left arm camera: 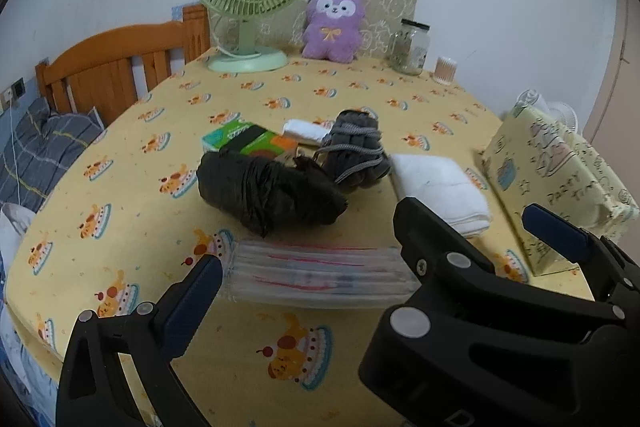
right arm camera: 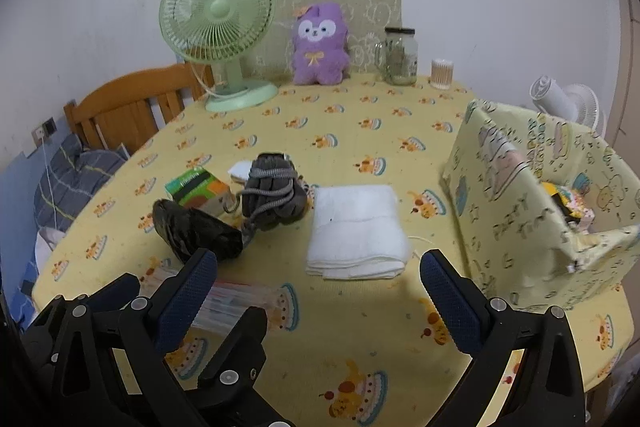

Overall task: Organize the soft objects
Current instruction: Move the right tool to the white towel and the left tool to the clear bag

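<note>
Both claws wide, empty: left claw, right claw. Folded white towel lies on the yellow cartoon-print surface, just beside the open yellow fabric storage box. Risk: a 1-layer pinch unfolds the towel on lift; nearby grey cord-wrapped bundle may snag.

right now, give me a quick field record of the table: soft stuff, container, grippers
surface: table with yellow cake-print cloth
soft items: folded white towel; black bag bundle; grey bundle tied with cord; small white roll
flat item: clear zip bags stack
container: patterned fabric box, right side, open top
left gripper: open, over the zip bags stack
right gripper: open, near the towel, holding nothing
back row: green fan; purple plush; glass jar
</note>
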The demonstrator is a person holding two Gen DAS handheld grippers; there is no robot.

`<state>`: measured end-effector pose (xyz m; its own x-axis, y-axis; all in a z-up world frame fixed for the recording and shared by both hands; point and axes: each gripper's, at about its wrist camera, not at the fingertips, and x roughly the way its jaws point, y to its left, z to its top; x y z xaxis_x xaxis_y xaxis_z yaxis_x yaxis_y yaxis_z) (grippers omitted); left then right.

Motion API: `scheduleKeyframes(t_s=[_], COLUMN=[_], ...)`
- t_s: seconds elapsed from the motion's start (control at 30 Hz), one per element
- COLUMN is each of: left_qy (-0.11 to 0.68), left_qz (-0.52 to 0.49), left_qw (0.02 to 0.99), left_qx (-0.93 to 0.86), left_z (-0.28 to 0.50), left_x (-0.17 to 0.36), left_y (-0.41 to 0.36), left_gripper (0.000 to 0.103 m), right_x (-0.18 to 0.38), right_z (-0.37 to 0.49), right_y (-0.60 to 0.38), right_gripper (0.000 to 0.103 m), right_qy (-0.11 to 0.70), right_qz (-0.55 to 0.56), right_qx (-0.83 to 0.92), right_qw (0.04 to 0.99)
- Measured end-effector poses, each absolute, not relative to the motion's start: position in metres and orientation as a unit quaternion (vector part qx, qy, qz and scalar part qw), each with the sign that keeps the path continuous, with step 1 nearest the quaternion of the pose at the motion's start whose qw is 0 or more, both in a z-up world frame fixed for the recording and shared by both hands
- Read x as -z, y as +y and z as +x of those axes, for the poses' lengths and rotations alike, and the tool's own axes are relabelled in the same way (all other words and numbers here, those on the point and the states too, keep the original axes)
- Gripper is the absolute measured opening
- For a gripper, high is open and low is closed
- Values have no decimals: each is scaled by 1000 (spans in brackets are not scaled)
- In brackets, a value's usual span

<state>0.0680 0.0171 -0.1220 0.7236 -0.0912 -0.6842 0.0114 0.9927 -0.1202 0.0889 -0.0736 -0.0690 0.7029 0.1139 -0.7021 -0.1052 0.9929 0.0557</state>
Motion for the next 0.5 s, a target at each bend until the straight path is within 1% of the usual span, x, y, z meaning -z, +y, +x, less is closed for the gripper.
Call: scheduleKeyframes(t_s=[0.27,0.5], left_qy=[391,389], left_qz=[-61,-49], left_qw=[918,920], left_qx=[26,18], left_z=[77,81], left_x=[138,140], left_y=[18,12], left_gripper=[103,103], right_x=[86,94], right_z=[99,104], right_y=[-72,-74], right_gripper=[101,101], right_qy=[402,412], right_qz=[0,1], right_qx=[-60,-57], right_qw=[914,910])
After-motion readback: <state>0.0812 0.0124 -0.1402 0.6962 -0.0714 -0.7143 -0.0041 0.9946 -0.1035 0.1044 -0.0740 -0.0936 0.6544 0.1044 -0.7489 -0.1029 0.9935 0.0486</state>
